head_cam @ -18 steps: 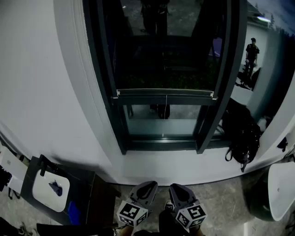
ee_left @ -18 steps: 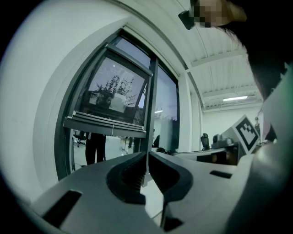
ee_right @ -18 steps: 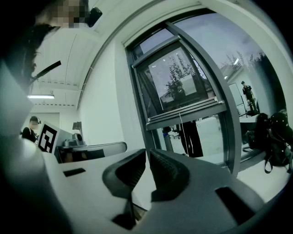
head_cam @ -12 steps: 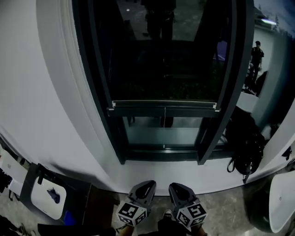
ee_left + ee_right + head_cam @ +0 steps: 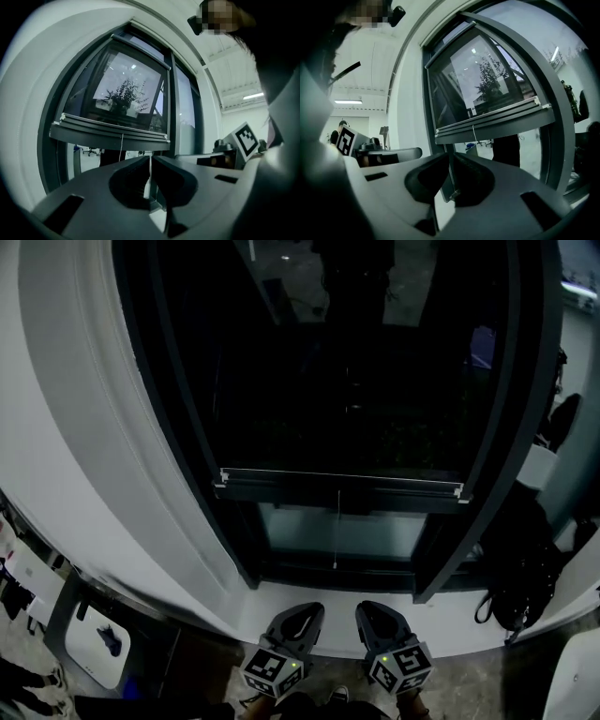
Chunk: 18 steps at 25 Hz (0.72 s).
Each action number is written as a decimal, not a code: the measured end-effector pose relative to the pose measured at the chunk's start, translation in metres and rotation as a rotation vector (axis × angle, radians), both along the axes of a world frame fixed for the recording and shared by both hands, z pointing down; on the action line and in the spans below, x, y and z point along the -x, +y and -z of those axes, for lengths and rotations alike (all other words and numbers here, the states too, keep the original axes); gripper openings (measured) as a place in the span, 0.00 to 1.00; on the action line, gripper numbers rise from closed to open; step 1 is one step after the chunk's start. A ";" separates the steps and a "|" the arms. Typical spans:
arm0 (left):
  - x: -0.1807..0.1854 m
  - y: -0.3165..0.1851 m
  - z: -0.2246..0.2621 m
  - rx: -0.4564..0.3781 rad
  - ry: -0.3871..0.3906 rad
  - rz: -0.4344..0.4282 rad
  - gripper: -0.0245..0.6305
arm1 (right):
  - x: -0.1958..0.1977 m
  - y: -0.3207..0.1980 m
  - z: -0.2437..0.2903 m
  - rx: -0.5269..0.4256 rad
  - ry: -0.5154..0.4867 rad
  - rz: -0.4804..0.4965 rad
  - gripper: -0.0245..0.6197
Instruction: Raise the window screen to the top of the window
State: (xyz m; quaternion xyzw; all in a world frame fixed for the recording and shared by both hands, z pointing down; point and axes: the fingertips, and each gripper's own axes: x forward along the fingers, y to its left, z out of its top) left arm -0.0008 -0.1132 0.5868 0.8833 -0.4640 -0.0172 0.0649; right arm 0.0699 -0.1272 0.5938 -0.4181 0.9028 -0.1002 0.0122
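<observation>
The window (image 5: pixel 337 381) has a dark frame. Its screen's bottom bar (image 5: pixel 339 486) hangs low, a short way above the sill, with a thin pull cord (image 5: pixel 337 514) dangling from its middle. Both grippers are below the sill and well clear of the bar. My left gripper (image 5: pixel 302 611) and right gripper (image 5: pixel 371 609) sit side by side, each shut with nothing held. In the left gripper view the bar (image 5: pixel 110 136) and cord (image 5: pixel 123 143) lie above the closed jaws of the left gripper (image 5: pixel 150 158). In the right gripper view the bar (image 5: pixel 497 124) stands up and right of the right gripper (image 5: pixel 451 157).
A white sill (image 5: pixel 422 638) runs under the window. A black backpack (image 5: pixel 520 568) rests at the right, and a white device on a dark tray (image 5: pixel 98 648) at the lower left. A potted plant (image 5: pixel 124 96) shows through the glass.
The head view has tilted up and drawn closer, so the window fills more of the picture. Both grippers stay shut, low and side by side. The bar keeps its place in the frame.
</observation>
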 end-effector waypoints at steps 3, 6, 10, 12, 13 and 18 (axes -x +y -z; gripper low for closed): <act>0.014 -0.017 0.001 -0.019 -0.029 0.037 0.04 | 0.004 -0.021 0.000 0.005 0.002 0.019 0.09; 0.029 -0.036 0.009 -0.060 -0.084 0.054 0.04 | 0.008 -0.041 0.002 -0.009 0.036 0.032 0.09; 0.051 -0.075 0.018 -0.113 -0.181 0.067 0.04 | 0.010 -0.073 0.016 -0.055 0.091 0.026 0.09; 0.058 -0.098 0.024 -0.145 -0.255 0.055 0.04 | 0.011 -0.091 0.025 -0.076 0.117 0.020 0.09; 0.059 -0.110 0.026 -0.162 -0.303 0.042 0.04 | 0.011 -0.100 0.029 -0.089 0.132 0.016 0.09; 0.064 -0.166 0.041 -0.245 -0.540 -0.029 0.04 | 0.018 -0.143 0.051 -0.166 0.258 0.038 0.09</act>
